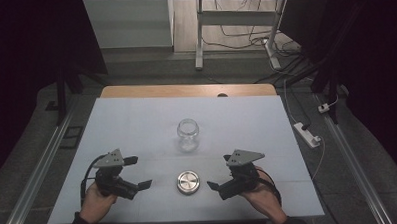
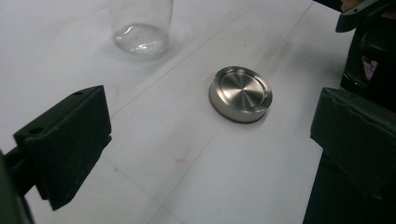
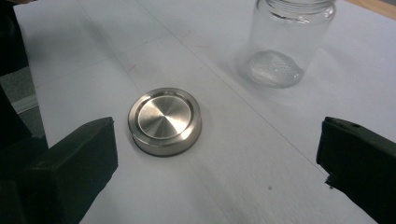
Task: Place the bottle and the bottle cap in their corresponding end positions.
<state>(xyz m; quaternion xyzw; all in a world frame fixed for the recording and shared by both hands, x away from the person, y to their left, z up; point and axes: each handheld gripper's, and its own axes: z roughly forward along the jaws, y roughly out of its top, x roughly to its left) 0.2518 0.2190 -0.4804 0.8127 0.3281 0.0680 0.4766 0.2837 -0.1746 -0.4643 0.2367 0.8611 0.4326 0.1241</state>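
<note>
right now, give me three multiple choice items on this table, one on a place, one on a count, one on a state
1. Where does the lid lie?
A. on the jar
B. flat on the table, nearer the person than the jar
C. in the left gripper

2. How many jars stand on the table?
A. one
B. two
C. three

3. What state is the jar in?
A. tipped on its side
B. upright and capped
C. upright and open

Answers:
1. B, the high view shows the lid on the sheet between the left gripper and the right gripper, in front of the jar.
2. A, a single glass jar shows in every view.
3. C, its mouth is bare and the lid lies apart from it.
</note>
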